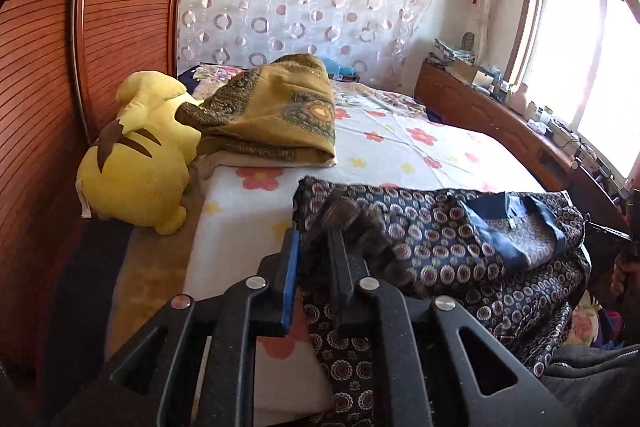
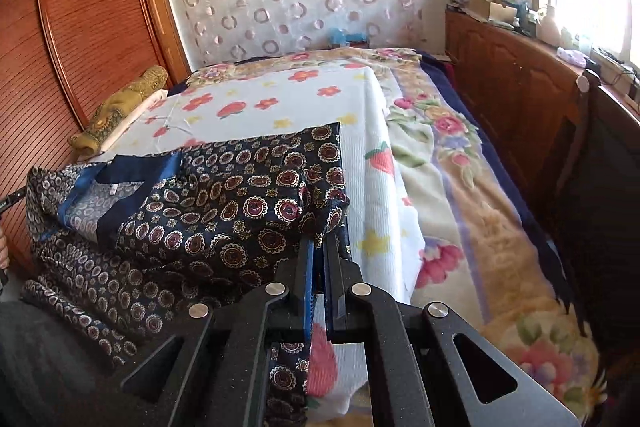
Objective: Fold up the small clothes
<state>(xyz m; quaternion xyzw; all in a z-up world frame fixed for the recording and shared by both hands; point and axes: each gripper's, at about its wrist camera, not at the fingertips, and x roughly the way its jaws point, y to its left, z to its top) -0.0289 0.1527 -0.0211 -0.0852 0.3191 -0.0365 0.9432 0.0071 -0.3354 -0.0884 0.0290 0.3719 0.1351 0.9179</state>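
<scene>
A dark navy garment (image 1: 460, 239) (image 2: 224, 211) printed with round medallions, with a blue neck trim and a small label, lies spread across the near edge of the bed. In the left wrist view my left gripper (image 1: 314, 251) is at the garment's left corner. Its jaws stand a little apart, and a bunched, blurred fold of the cloth lies loosely between them. In the right wrist view my right gripper (image 2: 319, 251) is at the garment's right corner, shut on a pinch of the cloth, with more cloth hanging below the fingers.
The bed has a white flowered sheet (image 1: 400, 147) (image 2: 280, 99). A yellow plush toy (image 1: 136, 167) and a folded olive-gold cloth (image 1: 276, 119) (image 2: 120, 103) sit at the left by the wooden wardrobe (image 1: 40, 107). A wooden cabinet (image 2: 512, 99) runs along the right under the window.
</scene>
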